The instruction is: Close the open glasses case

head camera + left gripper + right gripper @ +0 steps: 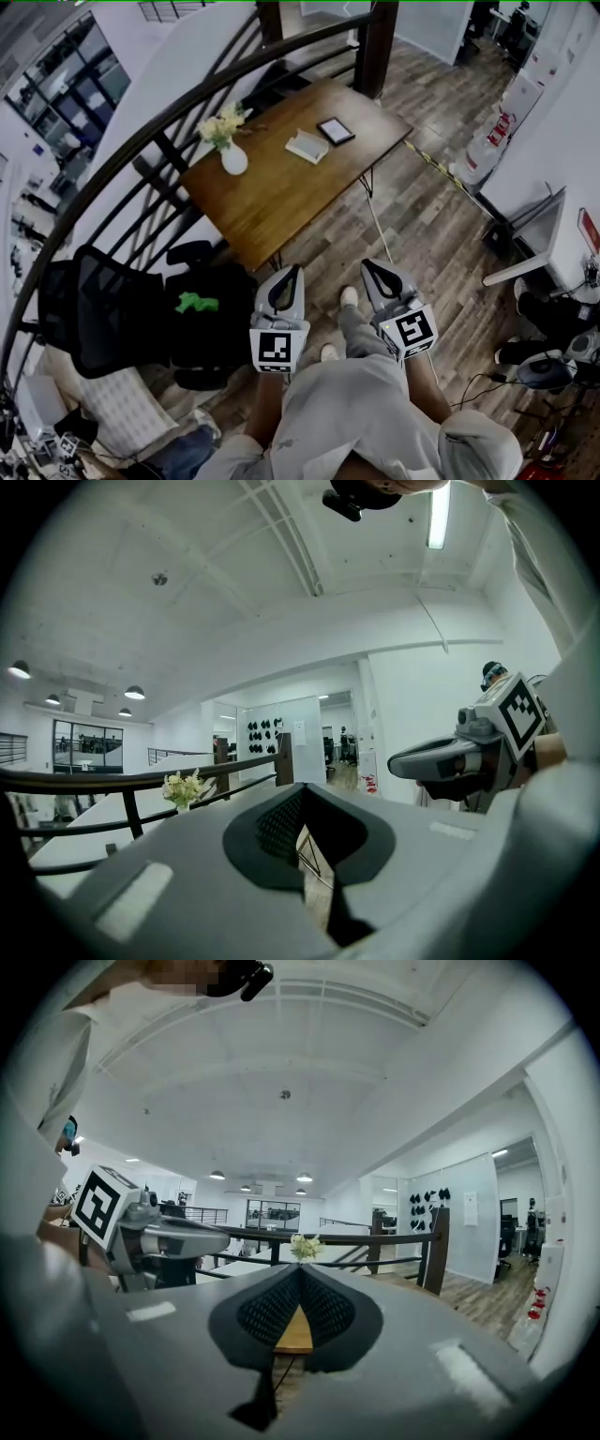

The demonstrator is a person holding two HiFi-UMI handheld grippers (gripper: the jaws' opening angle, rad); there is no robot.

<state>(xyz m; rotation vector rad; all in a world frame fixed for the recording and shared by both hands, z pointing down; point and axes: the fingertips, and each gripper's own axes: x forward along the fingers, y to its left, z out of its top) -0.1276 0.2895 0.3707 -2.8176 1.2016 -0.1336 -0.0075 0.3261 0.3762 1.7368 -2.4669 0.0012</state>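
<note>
The glasses case (307,145) lies on the wooden tabletop (272,202), on its far half, between a white vase of pale flowers (232,150) and a flat dark rectangle with a black frame (336,131). It is a small, pale, off-white case. It looks open, its two halves spread flat side by side, but it is too small in the head view to make out any detail. Neither claw view shows it clearly.

Both claws are well apart from the tabletop, held close to the person's body above the plank floor. The left claw (297,268) and the right claw (366,263) point forward toward the tabletop, side by side, their marker cubes nearest the person. In the left claw's own view, its jaws (304,786) meet at the tips with nothing between them, and only floor shows through the gap behind. The right claw (300,1265) has its jaws together the same way, empty, with the tabletop's edge visible through the opening.
</note>
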